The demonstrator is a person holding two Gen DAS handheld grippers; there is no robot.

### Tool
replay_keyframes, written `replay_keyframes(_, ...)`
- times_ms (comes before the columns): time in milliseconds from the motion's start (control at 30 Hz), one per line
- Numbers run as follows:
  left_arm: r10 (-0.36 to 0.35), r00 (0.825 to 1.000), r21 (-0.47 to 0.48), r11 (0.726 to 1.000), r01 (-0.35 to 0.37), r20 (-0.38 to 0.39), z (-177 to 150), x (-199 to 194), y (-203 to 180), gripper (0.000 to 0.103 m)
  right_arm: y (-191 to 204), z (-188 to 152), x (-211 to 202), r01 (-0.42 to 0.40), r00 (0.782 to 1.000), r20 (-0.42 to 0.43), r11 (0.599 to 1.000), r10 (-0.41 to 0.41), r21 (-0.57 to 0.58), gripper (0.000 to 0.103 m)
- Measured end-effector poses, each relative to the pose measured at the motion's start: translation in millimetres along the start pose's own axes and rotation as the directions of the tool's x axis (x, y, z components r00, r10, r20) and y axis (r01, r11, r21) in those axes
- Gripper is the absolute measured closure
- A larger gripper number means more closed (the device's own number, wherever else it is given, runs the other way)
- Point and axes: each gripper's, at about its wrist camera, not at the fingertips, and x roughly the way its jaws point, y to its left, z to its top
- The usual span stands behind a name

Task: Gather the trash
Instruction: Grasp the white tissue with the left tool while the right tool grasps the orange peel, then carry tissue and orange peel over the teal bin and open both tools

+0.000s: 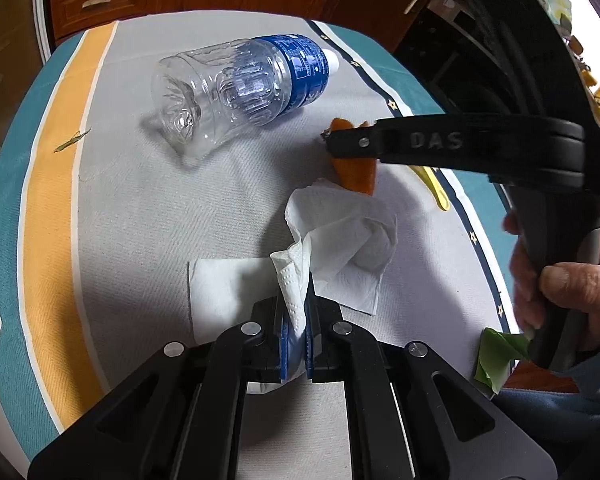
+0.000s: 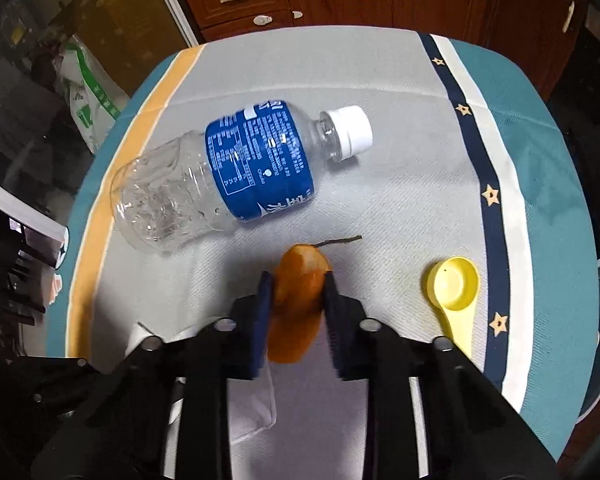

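My right gripper has its fingers pressed against both sides of an orange peel, holding it just above the table cloth. In the left wrist view the same peel pokes out from under that gripper's black finger. My left gripper is clamped on a fold of the white paper tissue, which lies crumpled just in front of the peel, on my side of it. Behind the peel lies a clear plastic bottle on its side, blue label around its middle, white cap pointing away to the right. A thin dark twig sits on the cloth between the peel and the bottle. To the right of the peel rests a yellow scoop, bowl upward. Far left of the peel, past the bottle, I see a small green scrap on the cloth's orange stripe.
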Motion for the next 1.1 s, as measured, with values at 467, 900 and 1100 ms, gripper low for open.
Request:
replay_keyframes(467,0.028,0.998,0.076,0.997,-0.032,0.051,21.2,-24.4,-46.3,0.097,-53.2,-20.5,-69.7,-0.123,0.988,0.105,0.984,0.109,0.132,0.085)
replay_keyframes(900,-0.018,0.998,0.293,0.956,0.001,0.056,56.6,-17.7,-163.1,0.097,-173.2,-70.6,-151.2,-0.128,0.964,0.261,0.941,0.045,0.312,0.085)
replay_keyframes(1100,-0.037,0.999,0.38,0.924,0.029,0.012,67.4,8.2,-224.2,0.097,-230.2,-104.0,-166.9,-0.118,0.959,0.284,0.908,-0.001,0.403,0.085)
